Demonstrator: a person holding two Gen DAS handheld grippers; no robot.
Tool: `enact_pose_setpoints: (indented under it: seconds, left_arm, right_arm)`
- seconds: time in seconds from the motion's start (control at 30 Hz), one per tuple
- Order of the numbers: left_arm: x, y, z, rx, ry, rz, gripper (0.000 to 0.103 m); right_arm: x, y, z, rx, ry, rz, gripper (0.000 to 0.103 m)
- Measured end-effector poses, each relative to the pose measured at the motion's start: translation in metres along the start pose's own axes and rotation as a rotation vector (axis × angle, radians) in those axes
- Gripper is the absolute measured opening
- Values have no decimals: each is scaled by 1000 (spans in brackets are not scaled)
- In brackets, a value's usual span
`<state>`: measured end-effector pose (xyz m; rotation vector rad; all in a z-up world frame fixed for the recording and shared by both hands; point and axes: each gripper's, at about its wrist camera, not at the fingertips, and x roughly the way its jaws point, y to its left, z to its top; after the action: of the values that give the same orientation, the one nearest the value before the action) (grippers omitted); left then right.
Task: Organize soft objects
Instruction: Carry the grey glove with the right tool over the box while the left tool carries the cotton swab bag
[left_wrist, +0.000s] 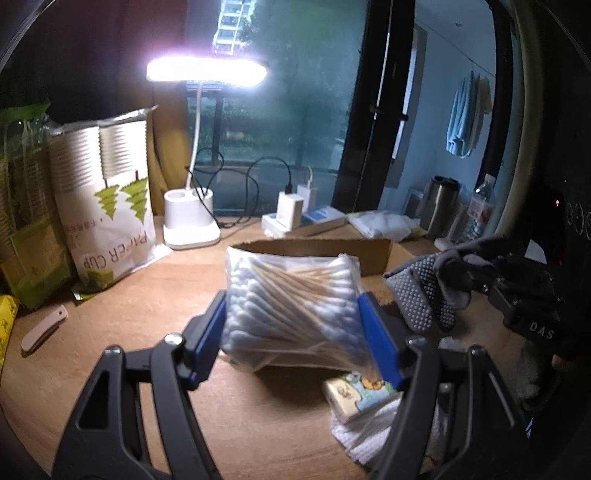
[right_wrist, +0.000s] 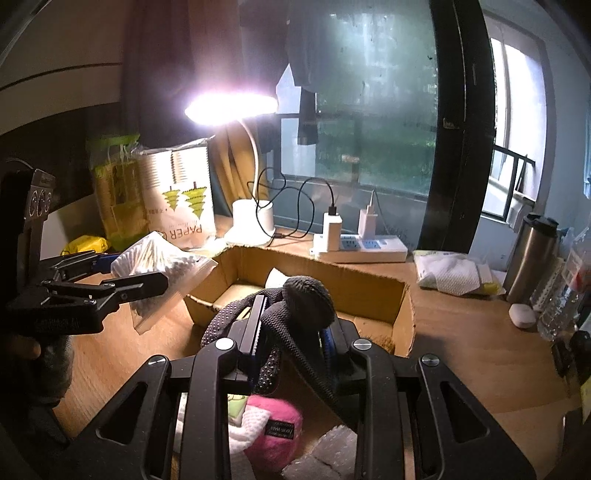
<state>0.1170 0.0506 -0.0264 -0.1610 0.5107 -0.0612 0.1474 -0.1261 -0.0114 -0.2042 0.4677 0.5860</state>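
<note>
My left gripper (left_wrist: 291, 332) is shut on a clear bag of cotton swabs (left_wrist: 291, 299) and holds it above the wooden desk, just left of the open cardboard box (left_wrist: 314, 247). In the right wrist view the left gripper (right_wrist: 125, 273) and the bag of swabs (right_wrist: 162, 262) show at the left. My right gripper (right_wrist: 291, 328) is shut on a dark grey dotted glove (right_wrist: 295, 306) and holds it over the near edge of the cardboard box (right_wrist: 369, 291). The glove (left_wrist: 424, 291) also shows at the right in the left wrist view.
Near me lie a pink plush pouch (right_wrist: 273, 432), a white cloth (left_wrist: 365, 435), a cartoon tissue pack (left_wrist: 358, 395) and bubble wrap (right_wrist: 325, 454). A desk lamp (left_wrist: 192, 218), paper cup bags (left_wrist: 110, 206), a power strip (right_wrist: 362, 243), tissues (right_wrist: 454, 273) and a steel flask (right_wrist: 528, 254) stand behind.
</note>
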Motion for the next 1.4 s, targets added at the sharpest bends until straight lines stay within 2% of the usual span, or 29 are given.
enact_pose_setpoints:
  seconds: [1.4]
  left_arm:
    - [9,-3,52,3,-139,-1,71]
  right_arm:
    - [7,-27,43,-23,-97,-58,29]
